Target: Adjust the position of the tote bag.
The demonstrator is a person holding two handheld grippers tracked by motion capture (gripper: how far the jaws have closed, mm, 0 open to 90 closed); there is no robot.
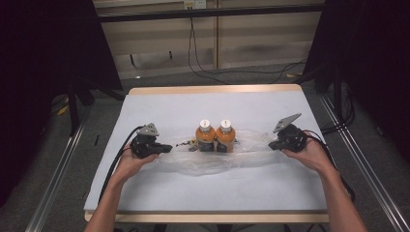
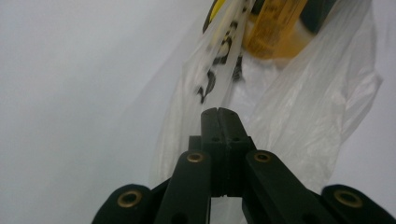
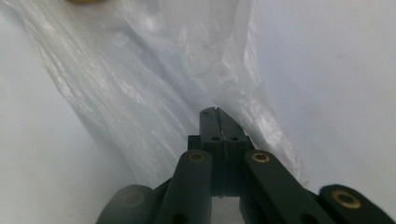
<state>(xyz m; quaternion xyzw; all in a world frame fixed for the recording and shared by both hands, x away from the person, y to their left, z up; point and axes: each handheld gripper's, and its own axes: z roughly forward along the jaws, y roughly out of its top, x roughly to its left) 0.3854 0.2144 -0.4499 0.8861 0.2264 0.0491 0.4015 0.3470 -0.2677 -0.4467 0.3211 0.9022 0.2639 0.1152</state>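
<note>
Gripping clear plastic bag (image 1: pixel 212 157) at both ends: left claw (image 1: pixel 167 148) and right claw (image 1: pixel 272 144) each clamped on film. Two orange bottles (image 1: pixel 215 136) upright mid-tabletop (image 1: pixel 159 104), bag around them. Next, likely: lift both ends evenly, bottles kept from tipping.

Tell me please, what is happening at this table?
A person holds a claw in each hand at the two ends of a clear plastic bag lying on the table. The left claw and the right claw are both closed at the bag's edges. Two orange bottles stand upright side by side at the bag's middle.
</note>
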